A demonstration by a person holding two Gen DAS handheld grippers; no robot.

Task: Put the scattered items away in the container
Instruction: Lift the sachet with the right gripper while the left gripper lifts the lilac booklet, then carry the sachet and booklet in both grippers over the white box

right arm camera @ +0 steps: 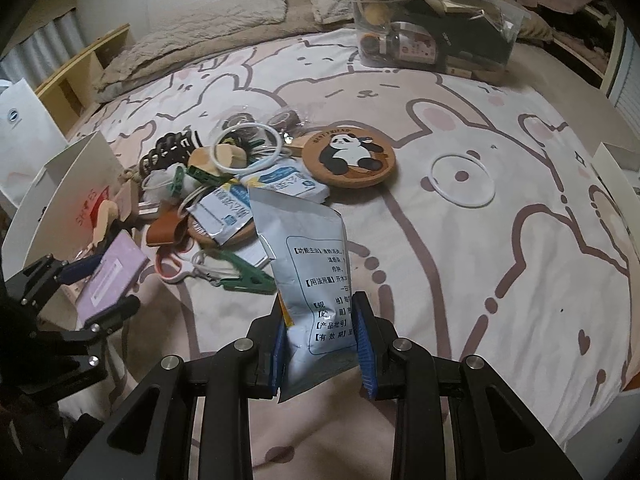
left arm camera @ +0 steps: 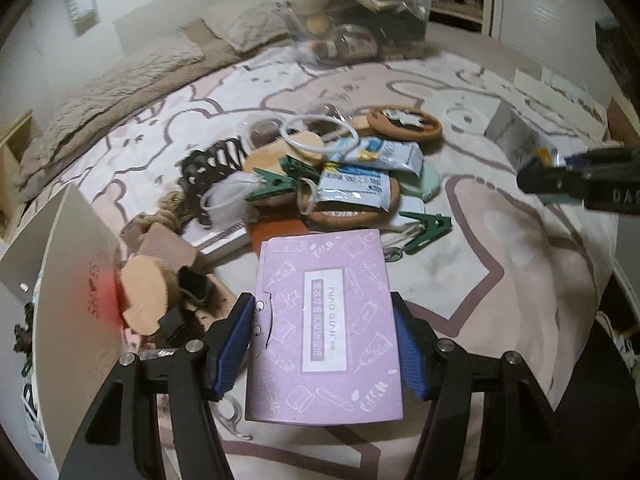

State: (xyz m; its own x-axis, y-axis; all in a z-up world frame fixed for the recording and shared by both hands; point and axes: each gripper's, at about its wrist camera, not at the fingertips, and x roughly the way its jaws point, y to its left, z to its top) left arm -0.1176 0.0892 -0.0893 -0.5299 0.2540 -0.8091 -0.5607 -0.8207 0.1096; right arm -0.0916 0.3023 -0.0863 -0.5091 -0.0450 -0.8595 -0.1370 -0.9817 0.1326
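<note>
Left gripper clamped on flat lilac card packet; right gripper on crinkled foil sachet.

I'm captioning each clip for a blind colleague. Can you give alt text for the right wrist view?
The right claw grips a pale blue printed sachet above a pink rabbit-print bedspread. A clutter pile with a round panda coaster lies behind it, a clear plastic container beyond, and the left claw holds a lilac card box.

Bunny-print bedspread, beige quilt + pillow at far edge, white paper bag at left
</note>
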